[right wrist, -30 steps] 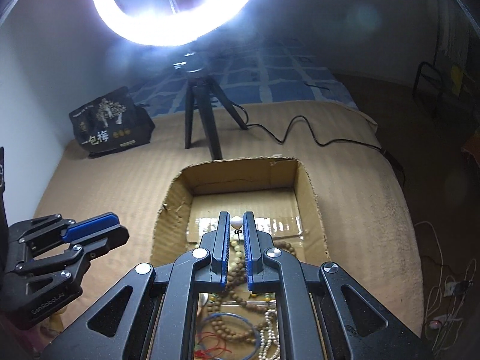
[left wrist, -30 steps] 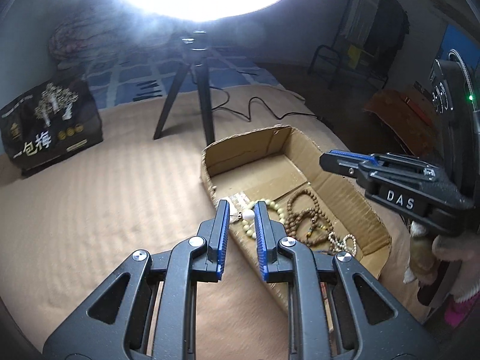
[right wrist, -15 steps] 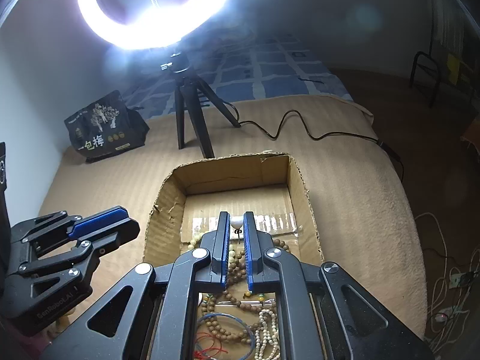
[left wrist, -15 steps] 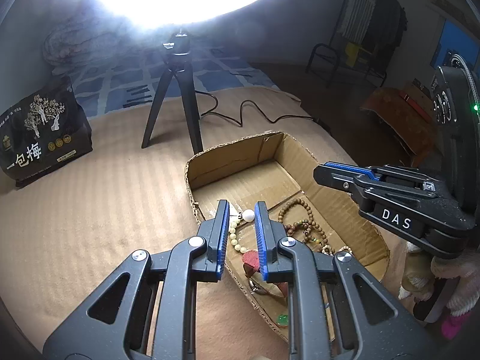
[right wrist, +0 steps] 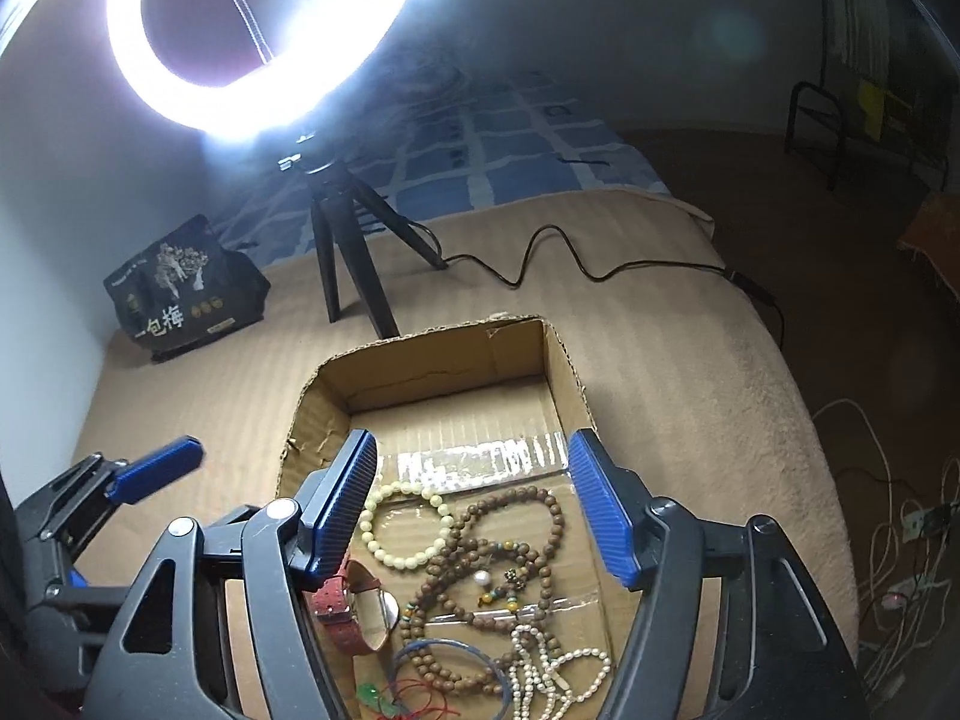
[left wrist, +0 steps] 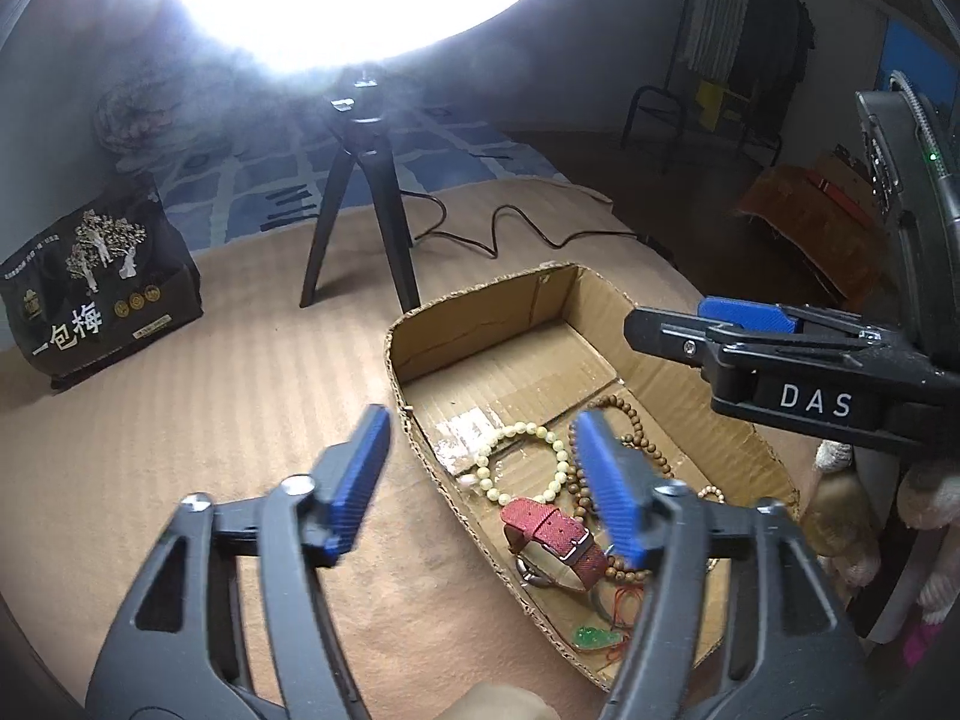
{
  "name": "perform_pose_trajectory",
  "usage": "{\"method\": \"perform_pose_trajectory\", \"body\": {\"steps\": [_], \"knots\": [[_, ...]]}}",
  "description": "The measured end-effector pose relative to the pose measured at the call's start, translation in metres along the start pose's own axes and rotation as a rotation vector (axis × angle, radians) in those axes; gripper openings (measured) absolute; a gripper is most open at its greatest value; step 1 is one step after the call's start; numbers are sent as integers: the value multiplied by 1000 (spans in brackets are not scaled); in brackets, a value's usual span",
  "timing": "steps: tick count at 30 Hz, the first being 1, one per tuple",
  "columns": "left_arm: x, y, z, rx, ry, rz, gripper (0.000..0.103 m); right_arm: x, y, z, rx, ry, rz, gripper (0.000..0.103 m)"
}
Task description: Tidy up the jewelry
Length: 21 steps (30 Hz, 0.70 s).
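A shallow cardboard box [left wrist: 480, 312] [right wrist: 432, 360] sits on a tan blanket. It holds a pale bead bracelet [left wrist: 561, 456] [right wrist: 367, 525], brown bead strands [left wrist: 636, 426] [right wrist: 516, 501], a red-strapped watch [left wrist: 552, 531] [right wrist: 336, 600], a white pearl strand [right wrist: 558, 660], a loose white pearl [right wrist: 480, 577] and a green pendant [left wrist: 591, 636]. My left gripper [left wrist: 481, 414] hovers over the box's left wall, its jaws opening with nothing gripped. My right gripper [right wrist: 471, 438] [left wrist: 690, 330] hangs over the box's middle, jaws also opening, with the jewelry lying below them.
A bright ring light on a black tripod [left wrist: 360, 192] [right wrist: 342, 252] stands behind the box, and its cable [right wrist: 540, 252] trails right across the blanket. A black snack bag [left wrist: 96, 294] [right wrist: 180, 294] lies at the back left. A gloved hand [left wrist: 936, 480] holds the right gripper.
Both grippers have gone from shut to wide open. The small white bead seen at each gripper's tips is no longer there. More of the box's near end shows in both views.
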State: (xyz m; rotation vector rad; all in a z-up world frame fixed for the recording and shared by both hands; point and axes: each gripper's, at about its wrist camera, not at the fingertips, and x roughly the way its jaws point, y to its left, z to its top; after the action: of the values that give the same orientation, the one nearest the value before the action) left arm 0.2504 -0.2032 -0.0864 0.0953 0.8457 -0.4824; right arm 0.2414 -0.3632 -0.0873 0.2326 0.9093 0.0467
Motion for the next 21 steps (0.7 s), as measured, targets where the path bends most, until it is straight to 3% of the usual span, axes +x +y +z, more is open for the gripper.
{"method": "perform_pose_trajectory", "body": {"steps": [11,21], "knots": [[-15,0,-3,-11,-12,12,72,-11,11,0,-16,-11,4,66],[-58,-1,-11,-37,-37,14,72,-46,22,-5,-23,-38,-35,67]]}}
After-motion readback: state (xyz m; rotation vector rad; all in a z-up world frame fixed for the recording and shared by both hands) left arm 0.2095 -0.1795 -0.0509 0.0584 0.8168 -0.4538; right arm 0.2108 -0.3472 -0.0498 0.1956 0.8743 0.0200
